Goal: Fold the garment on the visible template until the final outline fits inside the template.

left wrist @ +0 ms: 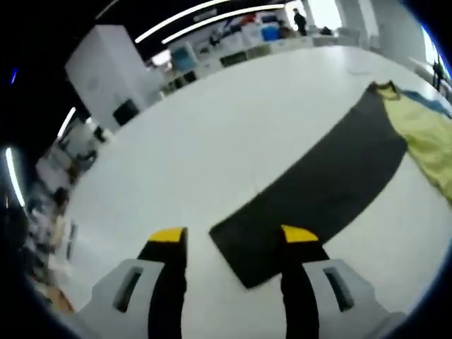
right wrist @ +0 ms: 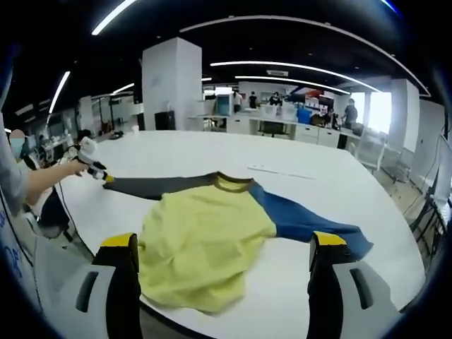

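My left hand-held gripper (left wrist: 233, 236) and right hand-held gripper (right wrist: 224, 244) stand apart; the garment (right wrist: 205, 240) looks light, limp; I'd pinch the dark sleeve (left wrist: 318, 187) end.

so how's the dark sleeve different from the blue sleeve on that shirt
The dark sleeve is charcoal grey; the blue sleeve is bright blue. The dark sleeve runs out straight and flat toward the left gripper at its cuff, while the blue sleeve angles toward the table's near edge, with no gripper by its cuff. Both lie spread on the white table, joined to the yellow body on opposite sides of the collar.
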The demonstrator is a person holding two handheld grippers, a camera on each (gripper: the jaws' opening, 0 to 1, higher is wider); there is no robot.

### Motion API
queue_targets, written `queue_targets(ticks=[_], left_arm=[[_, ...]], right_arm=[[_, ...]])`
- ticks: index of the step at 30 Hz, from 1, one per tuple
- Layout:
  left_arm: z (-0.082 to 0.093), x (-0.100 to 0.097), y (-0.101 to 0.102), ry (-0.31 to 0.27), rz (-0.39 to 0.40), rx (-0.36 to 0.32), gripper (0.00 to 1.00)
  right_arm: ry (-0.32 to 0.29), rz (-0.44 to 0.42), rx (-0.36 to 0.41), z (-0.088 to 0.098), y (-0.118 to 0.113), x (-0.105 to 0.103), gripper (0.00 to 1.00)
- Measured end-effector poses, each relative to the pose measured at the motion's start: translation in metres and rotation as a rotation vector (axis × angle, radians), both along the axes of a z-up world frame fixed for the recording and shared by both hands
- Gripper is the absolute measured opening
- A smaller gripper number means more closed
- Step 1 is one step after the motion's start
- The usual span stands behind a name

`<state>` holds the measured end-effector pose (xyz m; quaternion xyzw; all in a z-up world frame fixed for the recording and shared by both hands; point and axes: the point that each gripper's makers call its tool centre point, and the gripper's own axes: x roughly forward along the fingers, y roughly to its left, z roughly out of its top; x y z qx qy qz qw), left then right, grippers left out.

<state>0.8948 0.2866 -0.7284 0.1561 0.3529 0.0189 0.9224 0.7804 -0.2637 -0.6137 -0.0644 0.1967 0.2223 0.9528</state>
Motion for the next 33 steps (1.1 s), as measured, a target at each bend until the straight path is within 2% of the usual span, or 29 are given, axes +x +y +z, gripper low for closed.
queue_targets(ticks=[4, 7, 8, 10, 12, 16, 23, 25, 27, 30, 33], left_arm=[[0.017, -0.014, -0.044, -0.022, -0.088, -0.011, 0.64], [0.032, -0.024, -0.069, -0.052, -0.115, -0.02, 0.66], [0.039, -0.029, -0.085, -0.059, -0.148, -0.033, 0.68], [0.037, -0.039, -0.107, -0.018, -0.189, -0.079, 0.74], [0.04, -0.046, -0.122, -0.013, -0.197, -0.087, 0.8], [0.048, -0.059, -0.146, -0.021, -0.219, -0.095, 0.83], [0.059, -0.087, -0.197, -0.02, -0.277, -0.2, 0.91], [0.059, -0.095, -0.21, -0.019, -0.292, -0.235, 0.96], [0.057, -0.102, -0.217, -0.015, -0.294, -0.231, 0.99], [0.053, -0.114, -0.23, 0.001, -0.313, -0.222, 0.99], [0.056, -0.122, -0.25, -0.012, -0.34, -0.264, 0.99]], right_arm=[[-0.013, -0.002, 0.0, 0.0, -0.014, 0.004, 1.0], [-0.02, 0.008, 0.009, 0.0, -0.021, 0.008, 1.0], [-0.02, 0.012, 0.009, -0.001, -0.022, 0.008, 1.0], [-0.018, 0.022, 0.008, -0.003, -0.026, 0.009, 1.0], [-0.014, 0.036, 0.011, -0.005, -0.03, 0.01, 1.0], [-0.009, 0.057, 0.012, -0.008, -0.038, 0.008, 1.0], [0.013, 0.095, -0.01, -0.015, -0.054, 0.004, 1.0], [0.016, 0.102, -0.016, -0.016, -0.056, 0.003, 1.0], [0.018, 0.112, -0.018, -0.017, -0.057, 0.001, 1.0], [0.027, 0.127, -0.02, -0.021, -0.058, -0.002, 1.0], [0.032, 0.138, -0.028, -0.025, -0.062, -0.004, 1.0]])
